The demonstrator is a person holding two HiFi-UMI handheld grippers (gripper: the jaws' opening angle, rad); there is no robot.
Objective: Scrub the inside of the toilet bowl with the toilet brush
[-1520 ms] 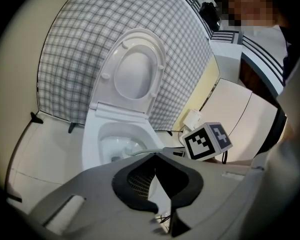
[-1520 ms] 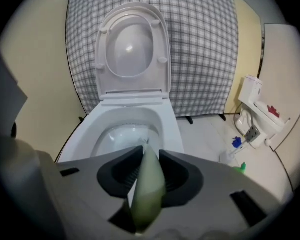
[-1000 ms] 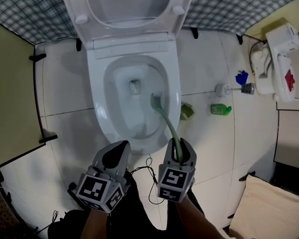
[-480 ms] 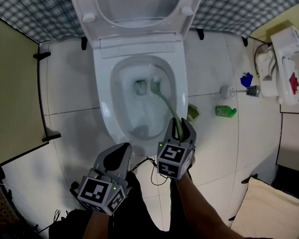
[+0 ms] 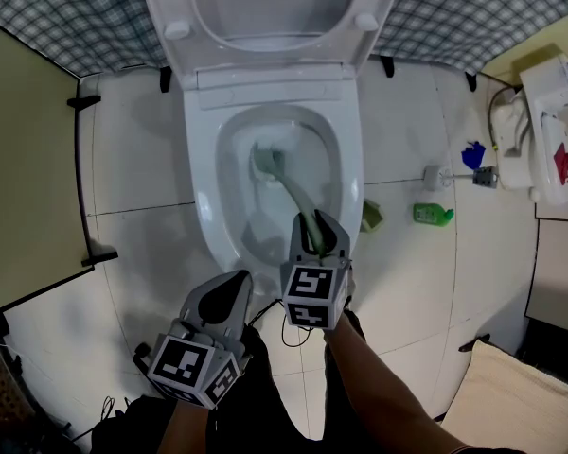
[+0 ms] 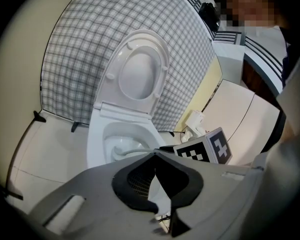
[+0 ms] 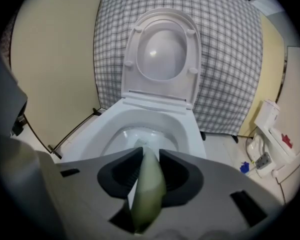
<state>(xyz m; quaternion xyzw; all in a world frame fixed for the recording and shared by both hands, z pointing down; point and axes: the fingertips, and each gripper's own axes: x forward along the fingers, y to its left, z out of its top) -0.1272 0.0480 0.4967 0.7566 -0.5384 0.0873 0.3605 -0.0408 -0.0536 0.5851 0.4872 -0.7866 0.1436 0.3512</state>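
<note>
Grip: right gripper (image 5: pixel 317 221) clamped on pale green plastic toilet brush (image 5: pixel 290 188) inside white ceramic toilet bowl (image 5: pixel 201 218); left gripper (image 5: pixel 233 278) closed, empty.

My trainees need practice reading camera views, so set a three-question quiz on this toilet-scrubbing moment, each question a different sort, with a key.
1. True or false: the toilet seat is raised.
2. Which gripper grips the toilet brush? A left; B right; C neither.
3. Fill in: the brush's head is down inside the toilet ____.
Key: 1 true. 2 B, the right gripper. 3 bowl.
</note>
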